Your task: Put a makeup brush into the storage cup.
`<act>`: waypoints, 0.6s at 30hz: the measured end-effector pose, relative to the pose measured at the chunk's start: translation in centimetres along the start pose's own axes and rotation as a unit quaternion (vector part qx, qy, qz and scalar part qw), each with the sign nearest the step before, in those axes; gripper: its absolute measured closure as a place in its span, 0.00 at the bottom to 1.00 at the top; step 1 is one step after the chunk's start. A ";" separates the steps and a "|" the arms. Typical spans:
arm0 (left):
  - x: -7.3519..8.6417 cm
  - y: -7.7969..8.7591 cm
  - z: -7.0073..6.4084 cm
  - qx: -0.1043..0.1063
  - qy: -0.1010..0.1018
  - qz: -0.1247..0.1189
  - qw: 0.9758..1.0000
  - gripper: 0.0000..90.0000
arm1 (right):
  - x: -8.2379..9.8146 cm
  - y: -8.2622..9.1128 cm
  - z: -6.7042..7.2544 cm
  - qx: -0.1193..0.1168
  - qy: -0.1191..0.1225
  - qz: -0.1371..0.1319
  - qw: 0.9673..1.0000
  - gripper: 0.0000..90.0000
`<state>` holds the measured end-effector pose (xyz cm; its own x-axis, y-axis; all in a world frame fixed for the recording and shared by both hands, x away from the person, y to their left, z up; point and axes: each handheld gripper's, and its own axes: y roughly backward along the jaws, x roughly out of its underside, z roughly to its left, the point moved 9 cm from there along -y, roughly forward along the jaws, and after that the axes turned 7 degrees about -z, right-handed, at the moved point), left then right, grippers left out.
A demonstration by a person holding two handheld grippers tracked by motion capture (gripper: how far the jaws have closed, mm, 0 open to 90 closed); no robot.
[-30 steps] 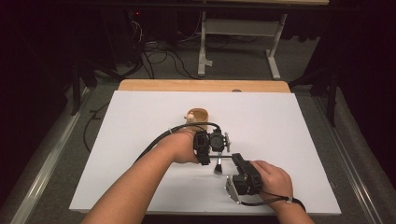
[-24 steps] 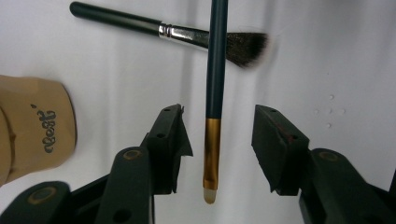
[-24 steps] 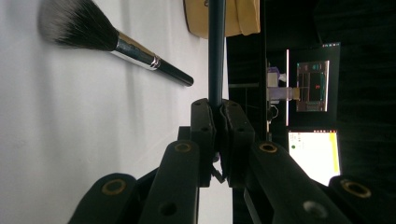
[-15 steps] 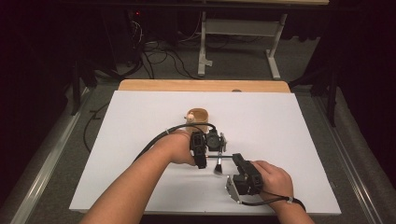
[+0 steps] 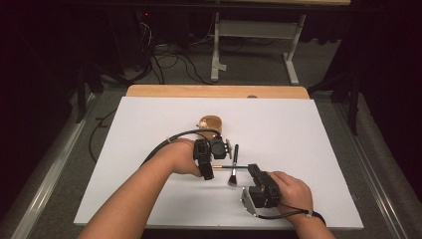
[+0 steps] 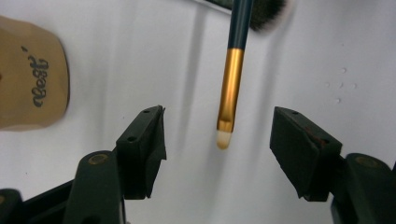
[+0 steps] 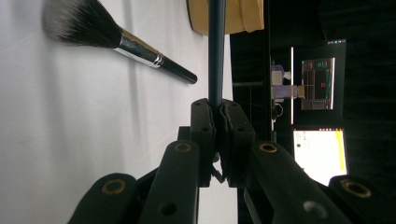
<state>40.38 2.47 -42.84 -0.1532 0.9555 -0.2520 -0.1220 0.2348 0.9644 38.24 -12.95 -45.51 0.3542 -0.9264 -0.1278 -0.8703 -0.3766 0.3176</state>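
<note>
A teal-handled brush with gold ferrule lies on the white table beside a tan holder.

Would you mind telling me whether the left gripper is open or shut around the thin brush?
Open. The left gripper has just been opening; its fingers stand apart, clear of the thin brush tip between them.

Lab: floor cables, lit monitors

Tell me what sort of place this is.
Probably a lab or recording workspace, not a home: a white board laid over a wooden tabletop, loose black cables on grey carpet, and lit computer screens in a dark room.
</note>
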 end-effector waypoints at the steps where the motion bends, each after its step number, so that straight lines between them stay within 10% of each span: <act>1: 0.2 0.0 0.1 0.000 0.001 0.000 1.000 0.40 | 0.0 0.0 0.0 -0.002 -0.001 0.000 1.000 0.97; 18: 4.5 -0.4 1.0 0.007 0.053 -0.011 0.998 0.39 | 0.0 0.0 0.2 -0.005 -0.007 -0.002 1.000 0.97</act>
<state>40.77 6.83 -44.26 -0.2546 0.9259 -0.2791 -0.1136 0.2579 0.9595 38.14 -12.91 -45.69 0.3522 -0.9251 -0.1421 -0.8653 -0.3797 0.3272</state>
